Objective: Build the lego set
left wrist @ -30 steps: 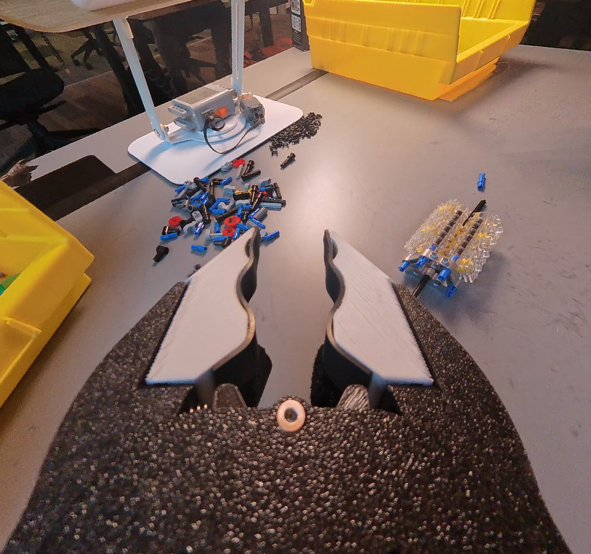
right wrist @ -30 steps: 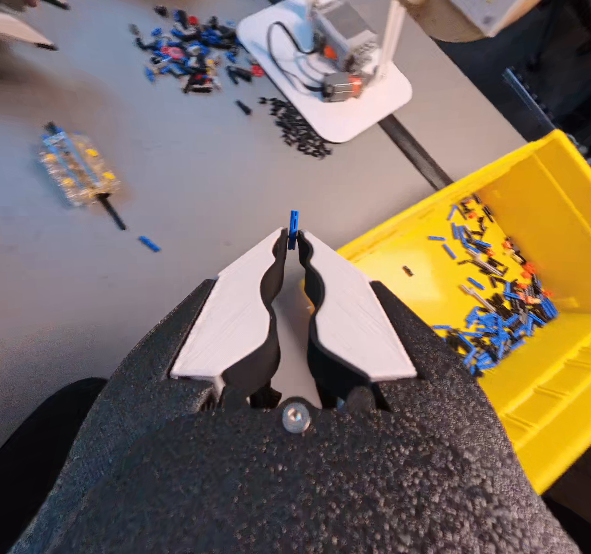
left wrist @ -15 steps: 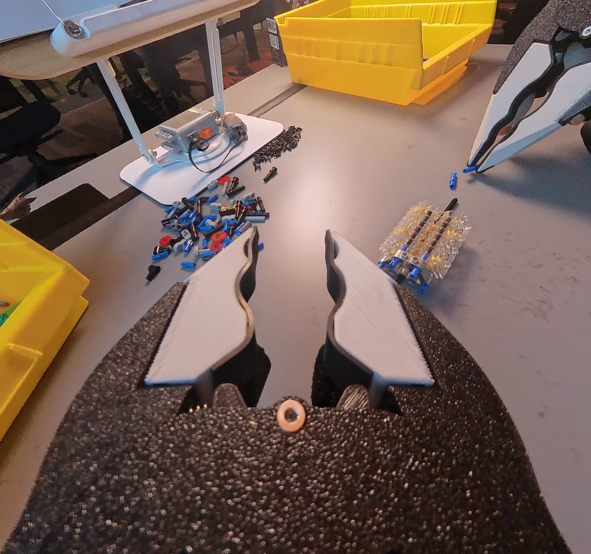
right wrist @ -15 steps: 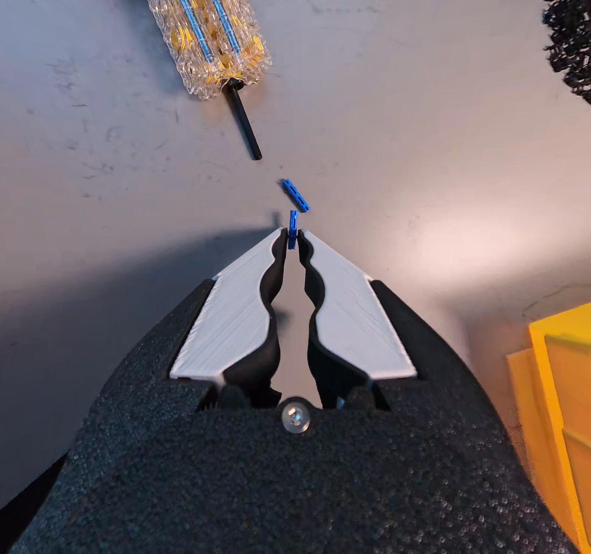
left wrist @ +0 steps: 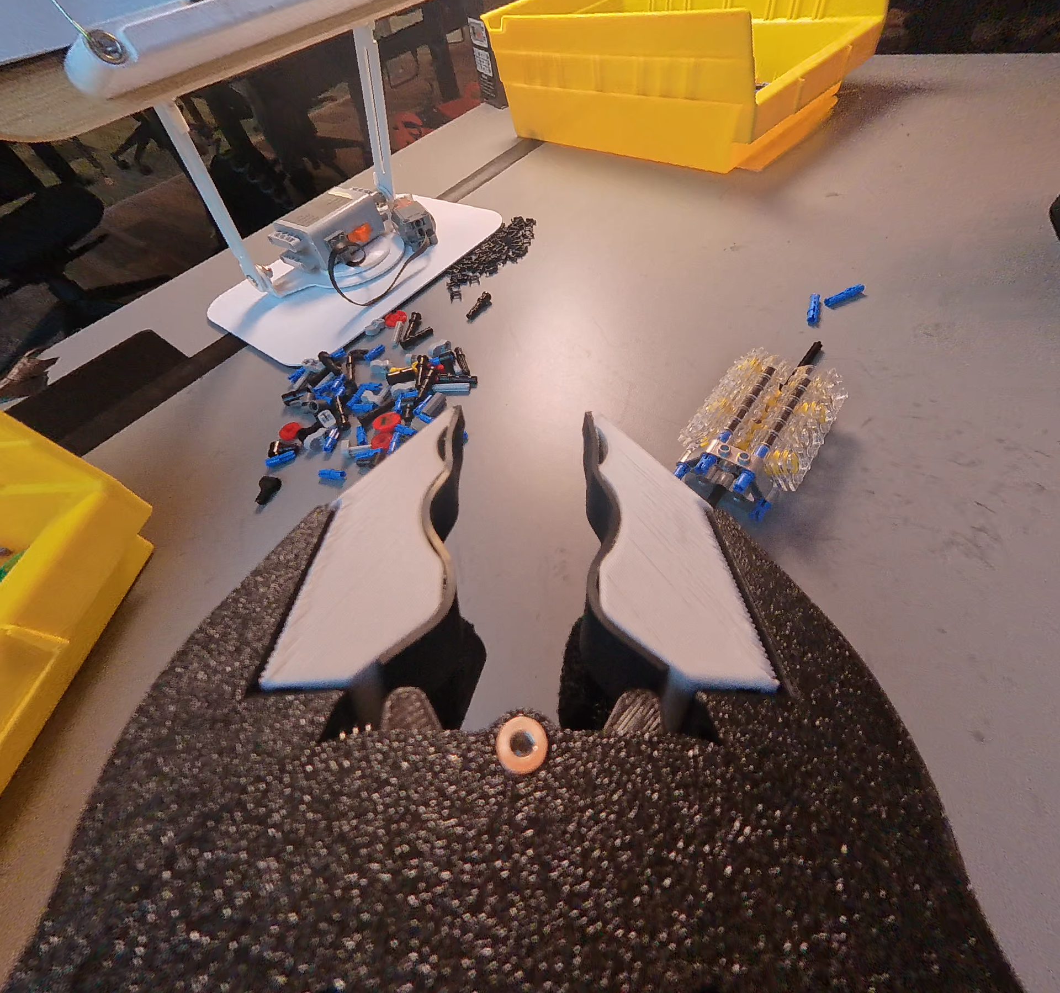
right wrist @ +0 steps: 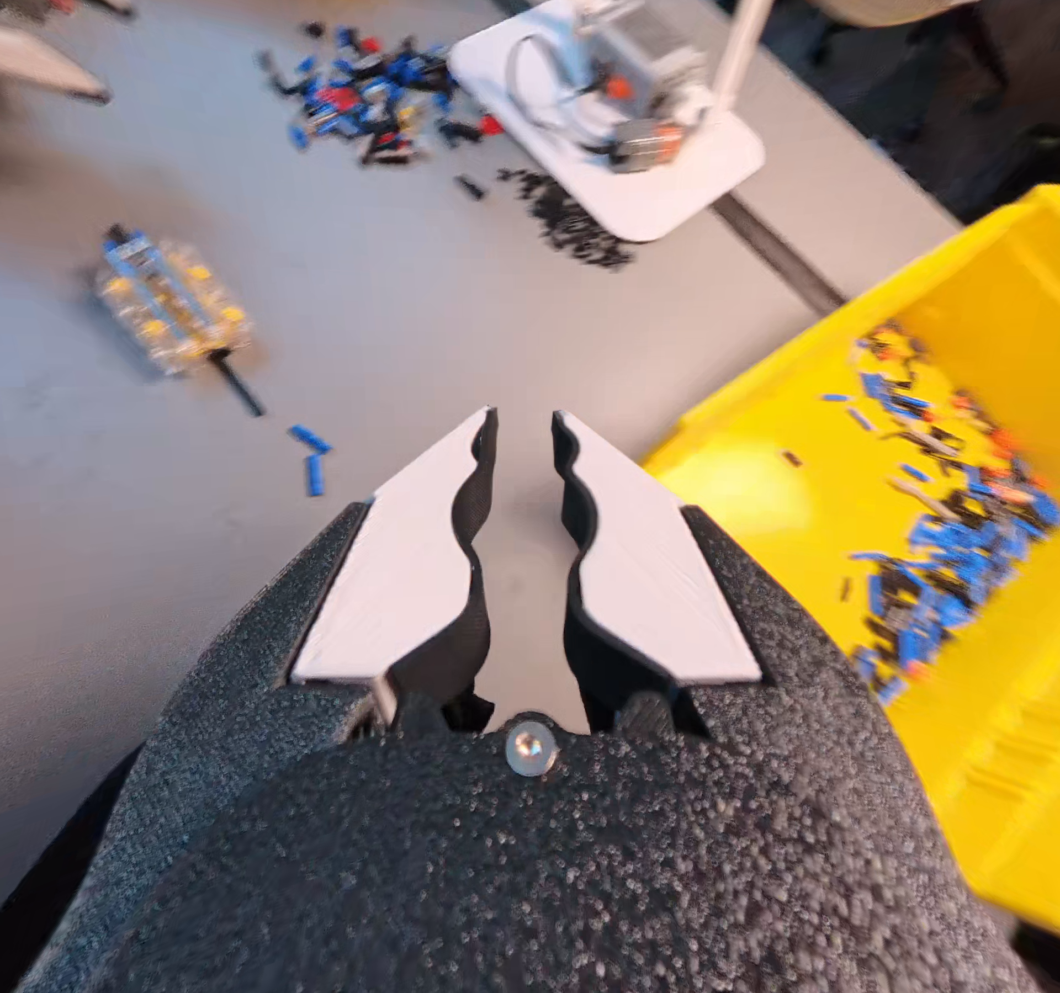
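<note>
My left gripper (left wrist: 521,420) is open and empty, held low over the grey table. A clear and yellow assembly with black axles (left wrist: 763,426) lies just right of its right finger. A pile of small blue, black and red parts (left wrist: 373,398) lies just past its left finger. Two blue pins (left wrist: 834,299) lie beyond the assembly. My right gripper (right wrist: 524,415) is open and empty above the table, beside a yellow bin (right wrist: 946,449). The two blue pins (right wrist: 312,455) lie left of its tips, near the assembly (right wrist: 172,306).
A white stand base (left wrist: 355,283) carries a grey motor box (left wrist: 327,231), with a heap of black pins (left wrist: 493,254) beside it. A large yellow bin (left wrist: 688,65) stands at the back. Another yellow bin (left wrist: 51,564) sits at the left. The right view's bin holds several blue and black parts (right wrist: 952,541). The tips of one gripper are about 30 cm away from the tips of the other.
My right gripper set the blue pin down next to the other one, opened, and pulled back toward the yellow bin. The left gripper stayed open and barely moved.
</note>
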### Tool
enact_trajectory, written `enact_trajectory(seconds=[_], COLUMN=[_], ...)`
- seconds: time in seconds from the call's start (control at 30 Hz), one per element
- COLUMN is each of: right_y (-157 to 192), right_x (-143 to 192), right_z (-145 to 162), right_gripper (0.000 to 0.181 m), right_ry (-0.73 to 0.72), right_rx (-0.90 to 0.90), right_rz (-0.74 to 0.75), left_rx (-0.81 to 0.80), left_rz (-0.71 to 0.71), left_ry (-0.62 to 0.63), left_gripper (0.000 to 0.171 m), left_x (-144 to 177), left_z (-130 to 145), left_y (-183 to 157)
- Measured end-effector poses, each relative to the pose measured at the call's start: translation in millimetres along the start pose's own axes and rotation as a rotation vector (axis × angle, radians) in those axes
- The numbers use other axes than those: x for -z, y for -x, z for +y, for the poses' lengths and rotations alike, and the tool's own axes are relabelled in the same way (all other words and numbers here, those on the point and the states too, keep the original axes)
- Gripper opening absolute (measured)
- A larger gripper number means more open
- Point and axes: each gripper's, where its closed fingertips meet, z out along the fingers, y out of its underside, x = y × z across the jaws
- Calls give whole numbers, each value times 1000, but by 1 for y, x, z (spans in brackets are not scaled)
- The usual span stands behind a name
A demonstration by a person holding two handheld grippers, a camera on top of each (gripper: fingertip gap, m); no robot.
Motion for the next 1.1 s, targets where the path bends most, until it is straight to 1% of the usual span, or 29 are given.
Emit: enact_trajectory(seconds=[0.03,0.07,0.1,0.17,0.23,0.3,0.37,0.43,0.53,0.73,0.87,0.97,1.0,1.03,1.07,1.1], right_y=[-30,-61,-90,-138,-167,-187,-194,-198,-203,-207,-205,-205,-205,-204,-195,-182], right_x=[10,16,19,13,-2,-18,-34,-46,-56,-60,-63,-62,-61,-60,-57,-49], right_z=[-3,1,11,37,61,87,105,114,124,132,130,130,128,115,89,56], right_gripper=[17,17,17,18,17,17,17,16,16,11,4,4,4,4,4,4], right_ry=[-1,28,81,193,271,365,424,448,490,527,508,500,487,424,311,176], right_rx=[-27,-46,-69,-150,-254,-319,-387,-441,-469,-475,-489,-479,-459,-424,-378,-321], right_rz=[69,145,204,264,258,263,241,232,249,270,255,250,254,247,217,188], left_rx=[1,1,0,-3,-7,-6,-3,1,4,-12,-15,-17,-18,-19,-19,-18], left_rz=[3,6,7,8,4,-4,-12,-14,-10,2,6,4,3,1,-1,-4], left_ry=[3,5,7,12,16,16,11,6,7,9,11,11,10,9,9,9], left_gripper=[40,40,40,40,40,40,40,40,40,40,40,40,40,40,40,40], left_x=[-1,-1,-2,-3,-3,-2,0,1,0,0,0,0,0,1,1,1], left_z=[1,1,2,3,4,4,3,2,2,2,2,2,2,2,2,2], left_y=[0,-1,-2,-2,-2,0,2,4,4,0,0,0,0,0,0,1])
